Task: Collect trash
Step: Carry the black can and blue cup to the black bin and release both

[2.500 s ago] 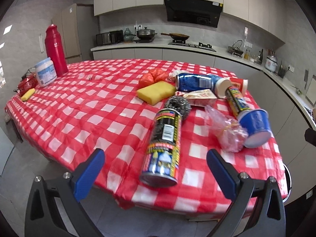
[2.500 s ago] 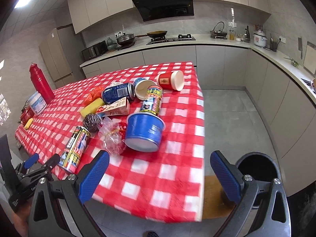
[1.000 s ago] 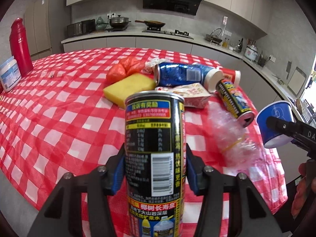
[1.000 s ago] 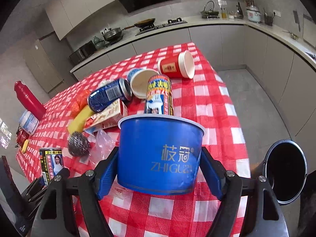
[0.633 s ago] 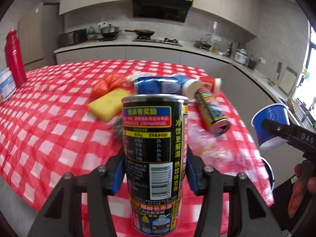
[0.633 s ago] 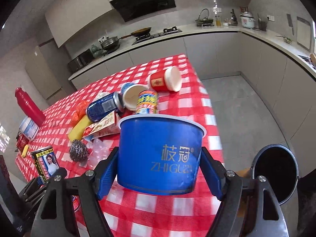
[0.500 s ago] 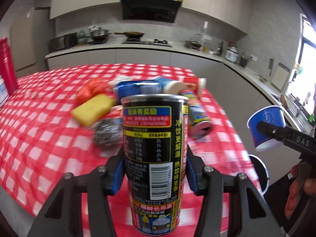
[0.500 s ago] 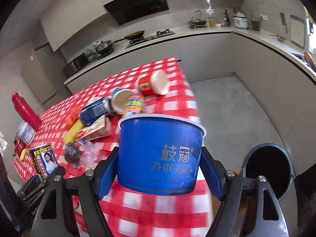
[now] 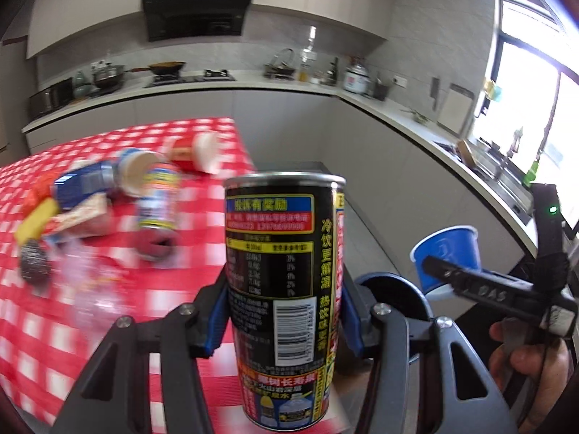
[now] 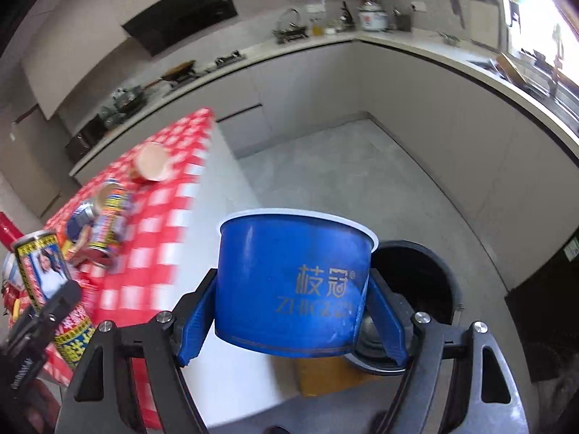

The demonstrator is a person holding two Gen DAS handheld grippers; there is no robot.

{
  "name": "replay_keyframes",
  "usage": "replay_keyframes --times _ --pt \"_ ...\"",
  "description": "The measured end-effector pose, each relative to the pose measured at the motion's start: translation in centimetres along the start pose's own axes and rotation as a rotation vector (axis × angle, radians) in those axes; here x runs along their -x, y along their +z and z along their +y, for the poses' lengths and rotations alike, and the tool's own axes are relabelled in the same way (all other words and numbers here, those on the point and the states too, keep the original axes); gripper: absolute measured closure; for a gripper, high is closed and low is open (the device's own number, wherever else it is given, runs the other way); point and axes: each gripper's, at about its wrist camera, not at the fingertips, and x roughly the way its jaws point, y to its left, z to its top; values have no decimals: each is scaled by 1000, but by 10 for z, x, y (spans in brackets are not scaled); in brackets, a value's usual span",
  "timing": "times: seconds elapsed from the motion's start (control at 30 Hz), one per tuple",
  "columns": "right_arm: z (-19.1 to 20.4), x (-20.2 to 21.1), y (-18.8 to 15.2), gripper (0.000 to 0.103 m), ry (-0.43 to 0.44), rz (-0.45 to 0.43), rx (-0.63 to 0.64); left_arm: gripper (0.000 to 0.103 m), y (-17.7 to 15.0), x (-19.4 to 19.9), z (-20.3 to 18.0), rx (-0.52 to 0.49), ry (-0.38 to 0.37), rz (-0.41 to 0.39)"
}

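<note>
Two tools are in play, one per hand. The left tool [image 9: 284, 320] is clamped on one tall black drink can [image 9: 284, 285], held upright in the air past the edge of the surface [image 9: 43, 329]. The right tool [image 10: 291, 320] squeezes one blue paper bowl [image 10: 293, 282] by its sides, rim up, over the floor beside the bin [image 10: 416, 289].

On the red checked cloth lie about three more cans and cups on their sides: a blue can [image 9: 85, 182], a colourful can [image 9: 157, 213] and a red cup [image 9: 195, 152]. There is also one yellow sponge [image 9: 34, 222], one steel scourer [image 9: 34, 266] and a carton [image 9: 77, 217]. All of these are smeared by motion blur, so the count is rough and a clear bag near the scourer is barely readable.

The one black bin stands on the floor, partly hidden behind the bowl and tool fingers; its inside looks dark and whatever it holds cannot be made out. The bowl's inside is not visible either.
</note>
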Motion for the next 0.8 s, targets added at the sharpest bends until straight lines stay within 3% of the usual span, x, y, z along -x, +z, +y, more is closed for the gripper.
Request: replay_keyframes --times 0.2,0.3,0.37,0.57,0.8 --pt "-78 -43 -2 23 42 107 -47 49 -10 -39 -60 -14 -6 49" --pt "-103 -78 -4 19 2 203 -35 49 -19 -57 -80 -5 8 81" --pt "-122 -91 -4 18 7 222 -49 49 -25 -68 -91 3 23 99" --pt "-176 -87 3 18 7 177 -91 50 -45 -100 -119 23 59 142" --pt "-211 -86 9 18 -16 164 -107 50 -76 -147 -161 33 47 210"
